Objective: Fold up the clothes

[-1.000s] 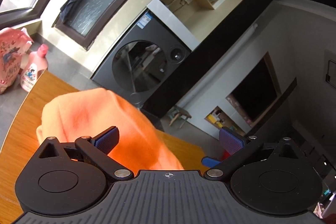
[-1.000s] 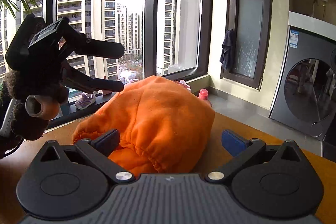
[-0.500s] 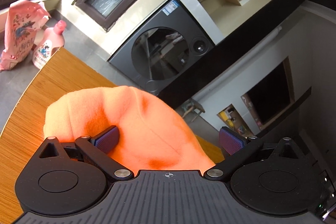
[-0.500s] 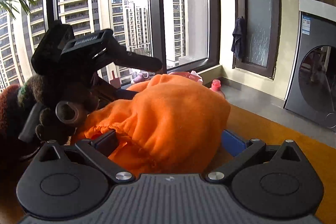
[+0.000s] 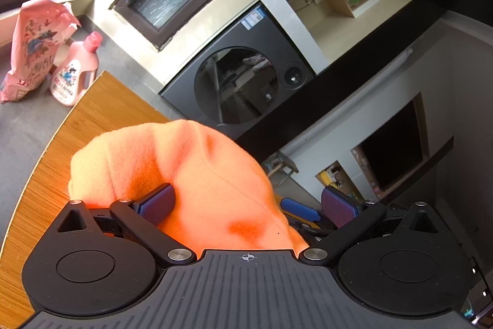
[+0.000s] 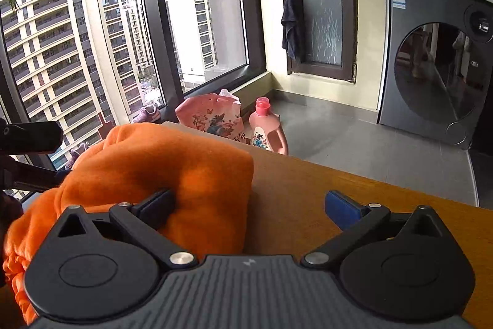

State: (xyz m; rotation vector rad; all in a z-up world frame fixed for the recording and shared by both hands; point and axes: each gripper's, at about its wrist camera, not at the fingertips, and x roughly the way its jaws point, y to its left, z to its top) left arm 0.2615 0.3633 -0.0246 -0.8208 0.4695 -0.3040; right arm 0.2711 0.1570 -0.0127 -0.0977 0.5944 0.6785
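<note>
Item: orange fleece garment (image 6: 160, 174), bunched on the wooden table (image 6: 339, 184), edge at 12 o'clock from the right gripper (image 6: 249, 205). Judged soft, light, limp, bulky; it should sag and slide unless pinched through all layers. Best hold: hem or folded edge, not the puffed middle

Right gripper: fingers wide apart, left pad (image 6: 157, 204) pressed into the fleece, right pad over bare wood

Left gripper (image 5: 246, 202): fingers wide, cloth (image 5: 185, 171) mounded between them, nothing clamped

Floor at 12 o'clock in the right view: pink detergent bottle (image 6: 266, 128), pink bag (image 6: 209, 116); washing machine (image 6: 437, 67) at 2 o'clock
</note>
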